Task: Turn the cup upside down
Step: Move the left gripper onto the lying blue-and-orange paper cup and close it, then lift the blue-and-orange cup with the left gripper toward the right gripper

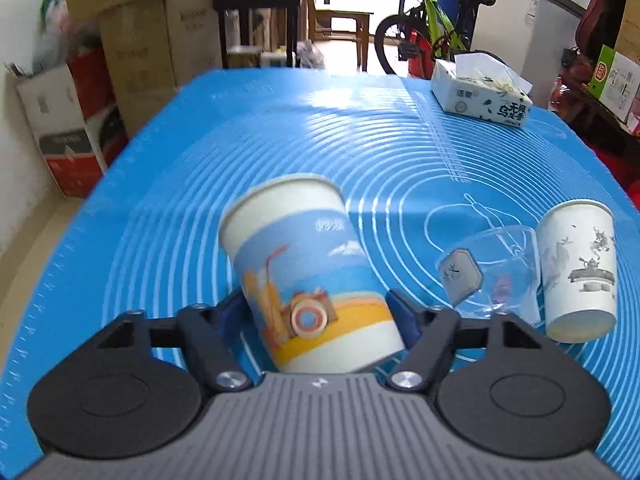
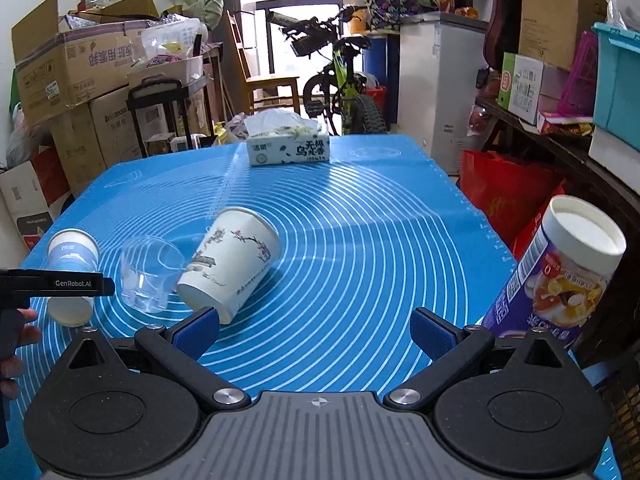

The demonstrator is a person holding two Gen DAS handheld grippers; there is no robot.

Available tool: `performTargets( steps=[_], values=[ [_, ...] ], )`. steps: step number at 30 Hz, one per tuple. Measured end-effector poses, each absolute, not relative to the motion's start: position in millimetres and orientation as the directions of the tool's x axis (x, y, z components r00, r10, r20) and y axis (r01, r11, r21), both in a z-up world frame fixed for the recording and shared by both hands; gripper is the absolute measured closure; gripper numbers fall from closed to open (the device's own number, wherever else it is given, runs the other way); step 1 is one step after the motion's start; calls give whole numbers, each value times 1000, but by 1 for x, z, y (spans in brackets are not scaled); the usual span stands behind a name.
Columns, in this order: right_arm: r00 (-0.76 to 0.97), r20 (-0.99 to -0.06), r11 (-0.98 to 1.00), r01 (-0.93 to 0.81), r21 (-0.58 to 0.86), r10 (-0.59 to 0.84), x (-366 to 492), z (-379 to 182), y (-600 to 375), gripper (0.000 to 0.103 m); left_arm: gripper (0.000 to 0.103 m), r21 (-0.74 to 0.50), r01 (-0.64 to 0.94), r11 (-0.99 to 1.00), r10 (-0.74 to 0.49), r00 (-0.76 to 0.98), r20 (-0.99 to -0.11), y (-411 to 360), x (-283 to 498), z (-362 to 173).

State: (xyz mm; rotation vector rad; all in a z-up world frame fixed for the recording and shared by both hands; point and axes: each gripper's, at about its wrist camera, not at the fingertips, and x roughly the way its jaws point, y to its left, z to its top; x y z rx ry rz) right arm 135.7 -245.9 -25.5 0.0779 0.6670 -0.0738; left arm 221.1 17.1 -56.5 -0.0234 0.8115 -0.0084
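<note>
My left gripper (image 1: 318,316) is shut on a paper cup with a beach picture (image 1: 304,272), gripped near its base, mouth tilted up and away above the blue mat (image 1: 240,152). The same cup (image 2: 72,276) shows at far left in the right wrist view, held by the left gripper (image 2: 60,282). A white paper cup with ink drawings (image 1: 576,268) (image 2: 230,262) leans tilted on the mat. A clear plastic cup (image 1: 492,272) (image 2: 150,276) lies beside it. My right gripper (image 2: 316,330) is open and empty, low over the mat's near part.
A tissue box (image 1: 484,92) (image 2: 288,146) sits at the far side of the mat. A purple canister with a white lid (image 2: 560,272) stands at the mat's right edge. Cardboard boxes, a chair and a bicycle stand beyond the table.
</note>
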Motion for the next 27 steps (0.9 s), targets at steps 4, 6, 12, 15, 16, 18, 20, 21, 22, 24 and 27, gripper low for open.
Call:
performTargets(
  steps=[4, 6, 12, 15, 16, 18, 20, 21, 22, 24, 27],
  values=[
    [783, -620, 995, 96, 39, -52, 133, -25, -245, 0, 41, -12, -6, 1000, -5, 696, -718, 16, 220, -56],
    [789, -612, 995, 96, 39, -52, 130, -21, -247, 0, 43, -1, -5, 1000, 3, 695, -719, 15, 217, -55],
    [800, -599, 994, 91, 62, -36, 117, -12, -251, 0, 43, 8, 2, 1000, 4, 711, -703, 8, 196, -42],
    [806, -591, 996, 75, 54, -29, 107, -7, -250, 0, 43, 2, 21, 1000, -14, 734, -679, 3, 174, -29],
    [808, -589, 996, 71, 51, -28, 103, -5, -250, 0, 43, -1, 31, 1000, -24, 743, -668, 1, 164, -25],
    [811, -585, 997, 64, 48, -24, 95, -2, -251, 0, 43, -13, 62, 998, -56, 754, -655, -7, 145, -19],
    [812, -583, 997, 60, 48, -21, 87, 0, -253, 0, 43, -24, 96, 995, -89, 755, -650, -17, 128, -16],
    [812, -583, 997, 60, 47, -22, 83, 1, -253, 0, 43, -28, 111, 993, -103, 756, -647, -22, 120, -15],
    [812, -583, 997, 61, 45, -23, 79, 2, -255, 0, 43, -31, 124, 992, -115, 757, -643, -27, 111, -14],
    [813, -582, 997, 64, 43, -27, 71, 3, -258, 0, 43, -37, 147, 988, -137, 758, -638, -37, 99, -14],
    [808, -589, 997, 63, 49, -22, 60, 2, -264, 0, 43, -35, 171, 985, -154, 757, -635, -50, 85, -18]
  ],
)
